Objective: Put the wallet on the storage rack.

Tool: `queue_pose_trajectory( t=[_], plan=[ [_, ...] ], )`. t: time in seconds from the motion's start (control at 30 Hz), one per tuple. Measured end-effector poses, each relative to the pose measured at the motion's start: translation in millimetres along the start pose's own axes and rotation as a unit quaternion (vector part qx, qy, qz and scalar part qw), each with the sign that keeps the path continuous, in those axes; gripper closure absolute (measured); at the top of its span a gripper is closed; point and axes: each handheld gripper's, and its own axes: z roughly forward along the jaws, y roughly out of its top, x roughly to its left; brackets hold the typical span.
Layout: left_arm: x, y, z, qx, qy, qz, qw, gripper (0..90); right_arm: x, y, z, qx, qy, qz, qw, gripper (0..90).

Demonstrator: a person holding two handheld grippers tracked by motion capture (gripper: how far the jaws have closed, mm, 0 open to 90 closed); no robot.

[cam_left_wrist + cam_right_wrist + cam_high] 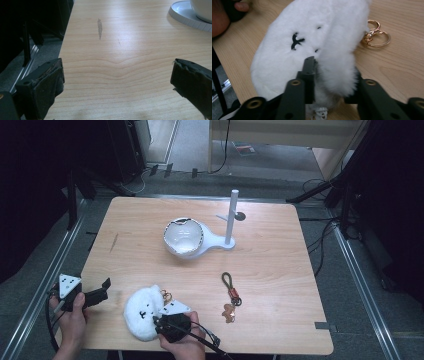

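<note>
Two grippers, high view: the left gripper sits at the table edge; the right gripper is on the plush; stand and keychain lie apart.
Left gripper view: jaws wide apart, nothing between.
Right gripper view: jaws squeeze the plush's fluffy part, maybe an ear; gold ring beside.
Progress: plush caught, likely not yet hung.

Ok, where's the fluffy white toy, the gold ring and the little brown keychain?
fluffy white plush keychain [287,45], right gripper view, on its stitched face.
gold key ring [379,40], right gripper view, on the ring's metal rim.
brown cord keychain [226,279], high view, on its cord loop.
</note>
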Motion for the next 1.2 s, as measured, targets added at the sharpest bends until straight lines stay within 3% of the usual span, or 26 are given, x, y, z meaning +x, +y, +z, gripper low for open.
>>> queue_pose_trajectory(
  t=[0.23,0.4,0.6,0.83,1.2],
  plan=[
    [1.1,0.1,-0.1,0.001,-0.004,-0.002,1.0000,0.0,-8.0,2.8,-6.0,-0.011,0.026,0.012,0.9995,81.5],
    [0.9,0.2,0.1,0.001,-0.004,-0.003,1.0000,0.0,-13.5,6.6,-18.6,-0.027,0.025,0.017,0.9992,81.6],
    [0.7,0.2,0.2,0.002,-0.003,-0.002,1.0000,0.0,-24.8,12.0,-35.7,-0.048,0.011,0.025,0.9985,81.6],
    [0.7,0.2,0.2,0.002,-0.003,-0.002,1.0000,0.0,-40.8,20.5,-55.8,-0.082,-0.008,0.048,0.9954,81.5],
    [0.9,0.2,0.2,0.002,-0.003,-0.003,1.0000,0.0,-62.5,32.4,-74.5,-0.100,-0.037,0.061,0.9924,81.4]
  ],
)
